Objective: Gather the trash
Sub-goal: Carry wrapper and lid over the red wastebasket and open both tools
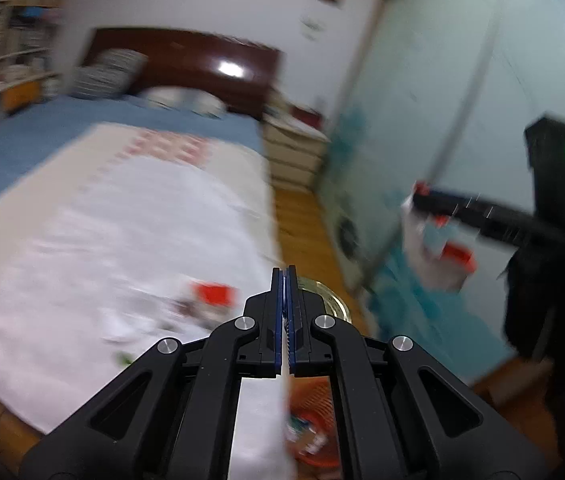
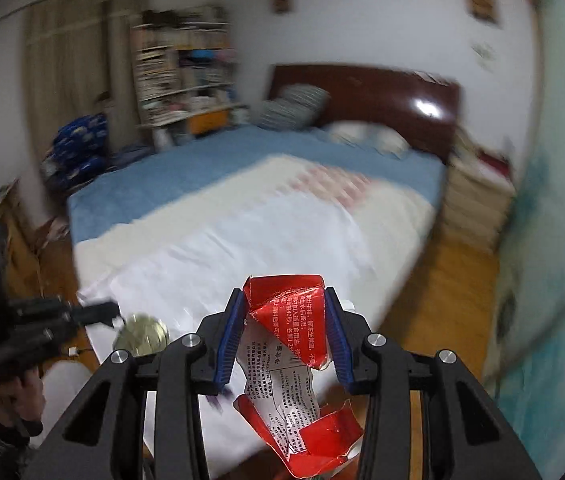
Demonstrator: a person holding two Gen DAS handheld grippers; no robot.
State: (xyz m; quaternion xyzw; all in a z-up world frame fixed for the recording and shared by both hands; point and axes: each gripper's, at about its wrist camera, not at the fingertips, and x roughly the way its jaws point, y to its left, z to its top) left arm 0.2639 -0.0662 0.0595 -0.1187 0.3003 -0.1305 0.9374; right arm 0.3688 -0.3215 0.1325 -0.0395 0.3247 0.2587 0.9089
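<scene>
Red-and-white crumpled wrapper (image 2: 290, 356) hangs lengthwise, clenched in my right gripper (image 2: 285, 336) at lower centre of its view, while the orange trash basket (image 1: 314, 420) lies low, directly beneath my closed left gripper (image 1: 284, 320), whose contents I cannot tell.

Two matte black grippers: the left gripper (image 1: 286, 276) and the right gripper (image 2: 285, 312) share angular linkage arms, round silver screws at each joint, triangular cut-outs, and ribbed blue pads (image 2: 227, 340) lining the fingers.
</scene>
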